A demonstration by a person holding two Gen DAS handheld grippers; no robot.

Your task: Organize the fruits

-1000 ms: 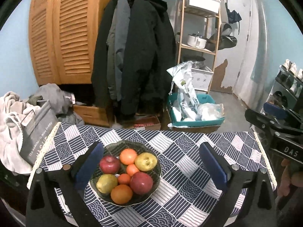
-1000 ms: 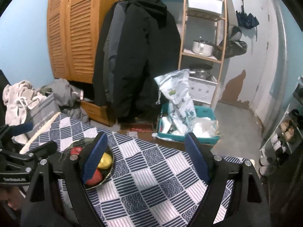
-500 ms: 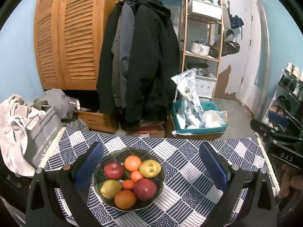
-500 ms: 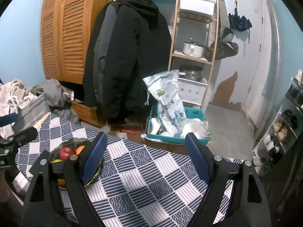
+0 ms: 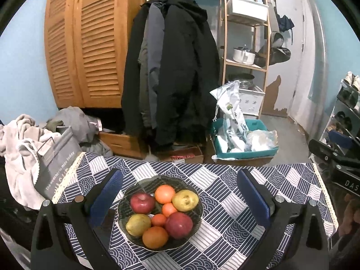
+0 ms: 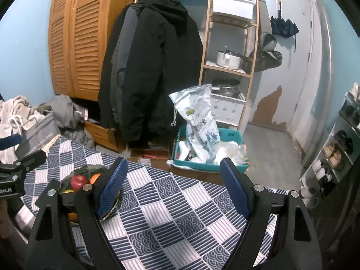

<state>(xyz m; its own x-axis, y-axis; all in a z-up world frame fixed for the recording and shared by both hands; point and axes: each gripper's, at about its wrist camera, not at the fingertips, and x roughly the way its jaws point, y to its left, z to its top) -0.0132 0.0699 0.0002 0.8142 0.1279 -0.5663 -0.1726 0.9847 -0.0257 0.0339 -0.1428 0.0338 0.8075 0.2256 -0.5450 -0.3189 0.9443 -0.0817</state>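
A dark glass bowl [image 5: 135, 187] sits on the blue-and-white patterned tablecloth [image 5: 225, 202], holding two red apples [image 5: 142, 202], two yellow pears [image 5: 185, 200] and several oranges [image 5: 165, 194]. My left gripper [image 5: 178, 199] hovers open over the bowl, its blue pads wide apart on either side, nothing held. My right gripper [image 6: 173, 189] is open above the bare cloth to the right of the bowl [image 6: 90, 171]. In the right wrist view, its left finger [image 6: 110, 186] hides most of the fruit; one red apple [image 6: 79, 181] shows.
The table's far edge drops to a floor with a teal crate [image 5: 245, 150] of bags and a cardboard box [image 5: 180, 155]. Hanging coats [image 5: 171, 72], a wooden wardrobe [image 5: 85, 45] and a shelf rack [image 5: 245, 51] stand behind. A grey bag [image 5: 56, 157] lies at the table's left edge.
The left view has tilted up slightly, so the bowl sits lower and more centred between the fingers. In the right view the scene slid left, then back right. Both grippers stay open.
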